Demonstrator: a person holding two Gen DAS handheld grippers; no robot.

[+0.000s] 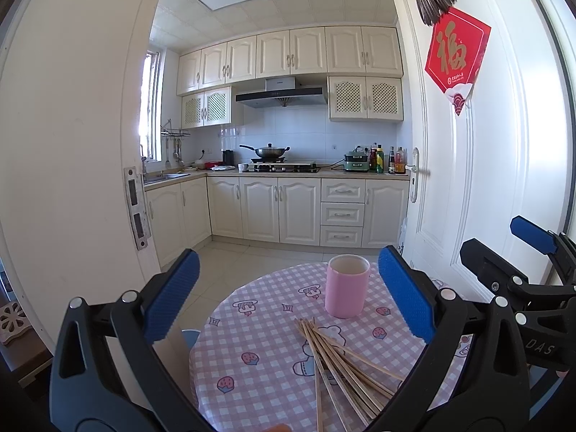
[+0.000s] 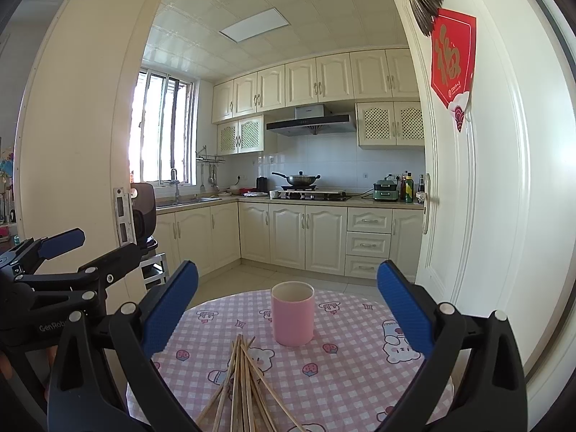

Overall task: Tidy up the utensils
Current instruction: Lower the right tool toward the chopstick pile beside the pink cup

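1. A loose bundle of thin, pale wooden chopsticks point(image 1: 334, 363) lies flat on the round tabletop covered in pink-and-white checked cloth with cartoon prints point(image 1: 252, 331). The sticks fan out and cross one another, their tips gathered toward the centre of the frame and their far ends running off the lower edge.
2. Just beyond the tips stands a pink cylindrical cup with a pale inside point(image 1: 346, 286), upright and open at the top, close to the sticks but apart from them; what lies inside it cannot be made out from this angle.
3. The left claw point(image 1: 288, 298) is spread wide, its blue ribbed pads at either side of the lower frame with nothing between them.
4. The right claw point(image 2: 288, 309) is likewise spread wide and holds nothing.
5. The left wrist view shows the right claw at the right edge of the frame; the right wrist view shows the left claw at the lower left instead.
6. Only the right wrist view shows the barred kitchen window point(image 2: 162, 129) in full and a dark rounded appliance point(image 2: 144, 212) at the left.
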